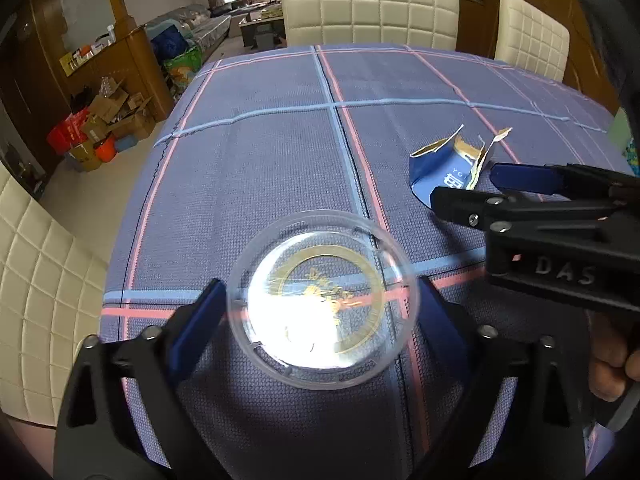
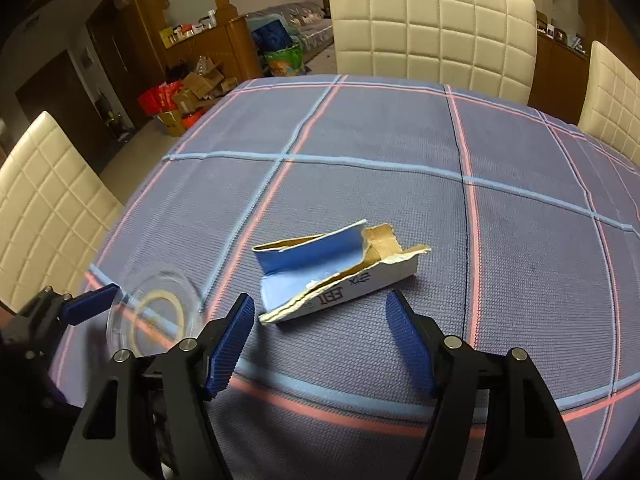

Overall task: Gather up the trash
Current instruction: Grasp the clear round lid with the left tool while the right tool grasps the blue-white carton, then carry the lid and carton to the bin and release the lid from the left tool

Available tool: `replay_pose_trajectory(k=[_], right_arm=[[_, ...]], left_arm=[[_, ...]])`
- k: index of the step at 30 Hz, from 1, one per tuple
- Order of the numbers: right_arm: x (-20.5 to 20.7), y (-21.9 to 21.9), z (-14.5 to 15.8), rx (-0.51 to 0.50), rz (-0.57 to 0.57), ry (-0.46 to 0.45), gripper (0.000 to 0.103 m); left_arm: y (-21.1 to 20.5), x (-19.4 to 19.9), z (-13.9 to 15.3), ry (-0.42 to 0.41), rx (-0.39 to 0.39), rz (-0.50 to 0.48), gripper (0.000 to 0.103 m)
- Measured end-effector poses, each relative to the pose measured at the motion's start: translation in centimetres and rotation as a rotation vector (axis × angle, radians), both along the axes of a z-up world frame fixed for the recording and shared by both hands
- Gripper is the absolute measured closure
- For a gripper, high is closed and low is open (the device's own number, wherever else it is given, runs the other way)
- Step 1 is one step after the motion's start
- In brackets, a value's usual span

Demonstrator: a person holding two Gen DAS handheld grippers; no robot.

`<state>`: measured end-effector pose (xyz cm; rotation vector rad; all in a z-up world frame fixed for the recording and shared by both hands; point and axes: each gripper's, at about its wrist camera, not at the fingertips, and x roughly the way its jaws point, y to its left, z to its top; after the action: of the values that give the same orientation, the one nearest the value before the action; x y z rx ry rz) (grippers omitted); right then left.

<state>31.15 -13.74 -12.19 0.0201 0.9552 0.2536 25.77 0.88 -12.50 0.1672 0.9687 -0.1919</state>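
On the checked tablecloth point(image 1: 280, 152) lie two pieces of trash. The first is a round clear plastic lid point(image 1: 323, 300), lying flat, with a gold ring printed on it; glare hides its centre and nothing can be seen resting on it. It sits between the blue pads of the left gripper point(image 1: 320, 312), whose jaws stand spread on either side of its rim; whether the pads touch the rim cannot be told.

The second is a torn blue and white carton point(image 2: 340, 276), ripped open along its length, brown inner card exposed, nothing visible inside. It lies just ahead of the right gripper point(image 2: 320, 340), whose jaws stand apart and hold nothing. Cream padded chairs point(image 2: 432, 24) surround the table.
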Motion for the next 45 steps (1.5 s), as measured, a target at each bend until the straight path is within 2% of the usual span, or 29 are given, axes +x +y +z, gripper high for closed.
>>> replay_pose_trajectory(k=[1,2,3,4,5,6,8,24,35,45], right_arm=[[-0.1,0.0,0.0,-0.011,-0.006,-0.005,0.037],[-0.1,-0.1,-0.1,-0.021,-0.014,-0.013,0.045],[-0.2,-0.1,0.0,-0.036,-0.019,-0.021,0.058],[-0.3,-0.2,0.0,-0.054,-0.020,-0.024,0.066],[-0.3,-0.2,0.0,-0.064,-0.020,-0.024,0.080],[-0.4,-0.4,0.1,-0.058,-0.013,-0.017,0.089],[-0.7,-0.6,0.2,-0.047,-0.006,-0.004,0.098],[-7.3,3.2,3.6,-0.078,0.136,-0.082,0.098],[-10.9,7.4,6.4,-0.101,0.215,-0.135,0.098],[-12.9,11.4,7.7,-0.134,0.279,-0.171,0.098]], left_arm=[[0.0,0.1,0.0,-0.002,0.004,-0.001,0.014],[-0.1,0.2,0.0,-0.003,0.003,-0.006,0.014],[-0.2,0.3,0.0,-0.005,0.004,-0.007,0.014],[-0.2,0.3,0.0,-0.008,0.008,-0.008,0.015],[-0.3,0.2,0.0,-0.011,0.010,-0.007,0.015],[-0.3,0.1,0.0,-0.012,0.010,-0.006,0.015],[-0.3,-0.2,0.2,-0.022,0.016,0.000,0.015],[2.2,-5.4,3.6,-0.102,0.041,0.019,0.015],[6.7,-9.8,6.1,-0.167,0.036,0.082,0.016],[10.8,-12.8,7.6,-0.219,0.024,0.144,0.015]])
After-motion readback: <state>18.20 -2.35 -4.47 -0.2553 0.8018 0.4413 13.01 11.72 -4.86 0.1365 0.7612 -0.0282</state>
